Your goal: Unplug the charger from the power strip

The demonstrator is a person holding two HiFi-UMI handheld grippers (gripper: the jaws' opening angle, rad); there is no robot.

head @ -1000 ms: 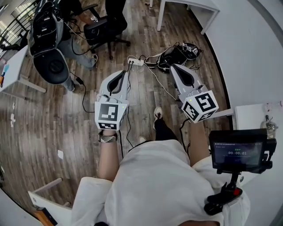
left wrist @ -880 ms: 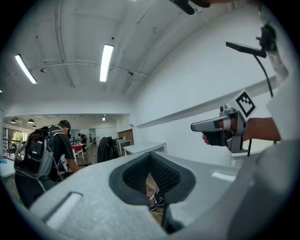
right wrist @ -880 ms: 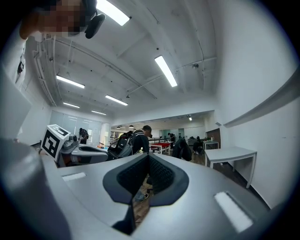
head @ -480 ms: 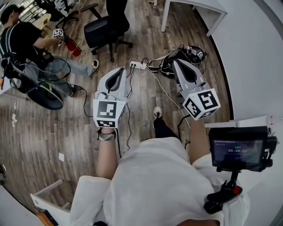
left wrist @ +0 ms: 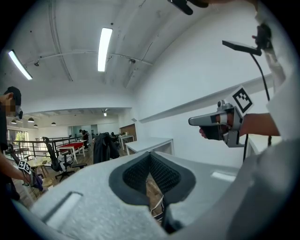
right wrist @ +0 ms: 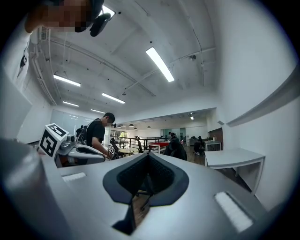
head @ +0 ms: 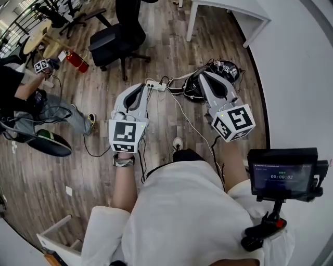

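A white power strip (head: 156, 86) lies on the wooden floor, with plugs and several cables in it. I cannot tell the charger apart among the plugs. A white cable (head: 188, 120) runs from the strip back toward my feet. My left gripper (head: 143, 88) is held above the floor, its tip just left of the strip in the head view. Its jaws are shut on nothing, and the pads (left wrist: 161, 174) meet in the left gripper view. My right gripper (head: 203, 76) hangs to the right of the strip, over a black bag (head: 193, 89), and is also shut and empty (right wrist: 147, 164).
A black office chair (head: 115, 38) stands beyond the strip, and a white desk (head: 229, 9) is at the far right by the wall. A seated person (head: 36, 104) and a red fire extinguisher (head: 77, 61) are at the left. A small screen (head: 282, 174) sits at my right side.
The view has moved forward over the floor. The power strip now lies closer to both gripper tips. Both grippers keep the same shut pose. The seated person has slid left in the head view.
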